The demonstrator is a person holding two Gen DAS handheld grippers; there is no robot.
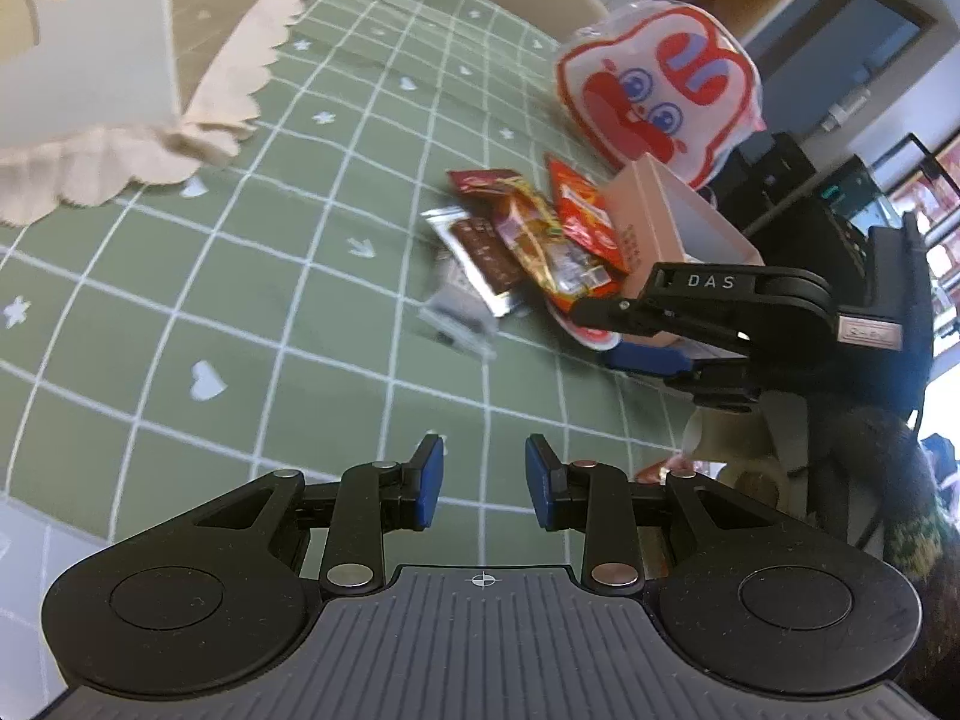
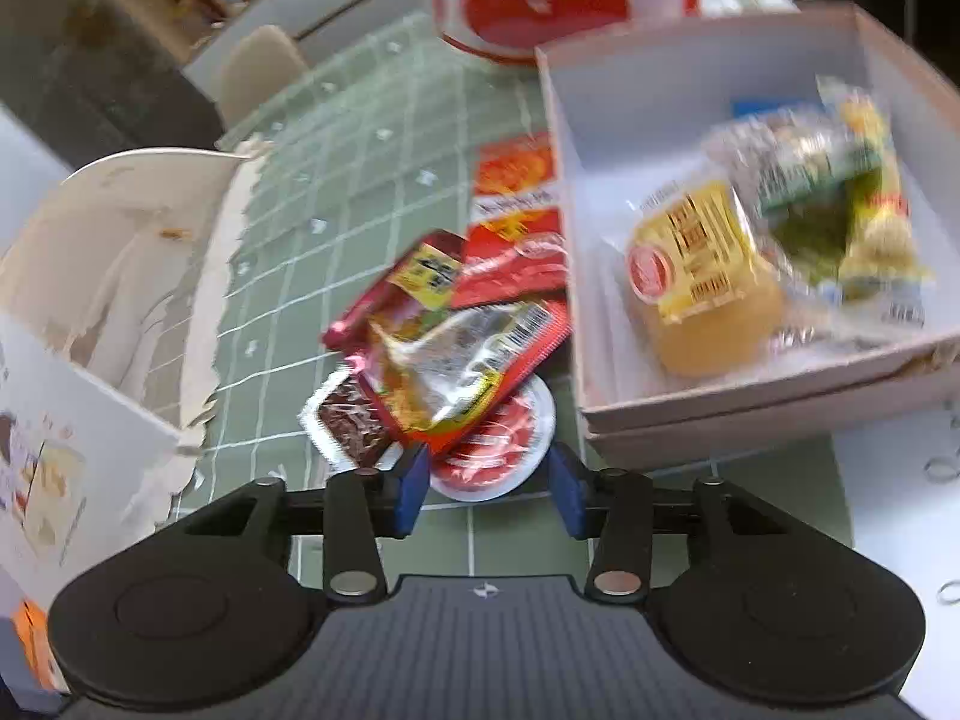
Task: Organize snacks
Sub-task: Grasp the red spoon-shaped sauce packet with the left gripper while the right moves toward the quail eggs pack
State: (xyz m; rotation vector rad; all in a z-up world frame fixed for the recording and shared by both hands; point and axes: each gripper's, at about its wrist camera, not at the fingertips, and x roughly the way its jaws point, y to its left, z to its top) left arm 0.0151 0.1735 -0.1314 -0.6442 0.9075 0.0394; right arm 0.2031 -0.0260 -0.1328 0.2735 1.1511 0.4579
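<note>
Hovering left gripper [image 1: 485, 483]: blue pads parted with only green checked tablecloth [image 1: 240, 276] between them; released, grasping nothing.
Right gripper [image 2: 489, 483]: pads spread apart, nothing pinched; a round red-and-white sealed cup [image 2: 501, 450] lies just ahead of the gap, its near edge between the tips, no pad seen pressing on it.
Snack pile [image 2: 456, 336]: red, silver and brown packets heaped directly ahead of the right fingers, beyond the round cup; from the left wrist the same heap sits well ahead and to the right of its fingers.
Pink box [image 2: 750, 402]: ahead and right of the right fingers, touching the pile's right edge.
Only the right wrist view shows: the box's white inside, holding a yellow jelly cup [image 2: 702, 282] and a green-and-yellow wrapped snack [image 2: 840, 210] side by side.
Only the left wrist view shows: the right gripper from the side, its fingertips at the near end of the pile beside the box's outer wall, and a patterned sleeve behind it.
Cartoon-face bag [image 1: 660, 90]: red and white, standing beyond the box, far ahead of both pairs of fingers.
White carton [image 2: 78, 420]: left of the right fingers, on a frilled cream cloth [image 1: 198, 114].
</note>
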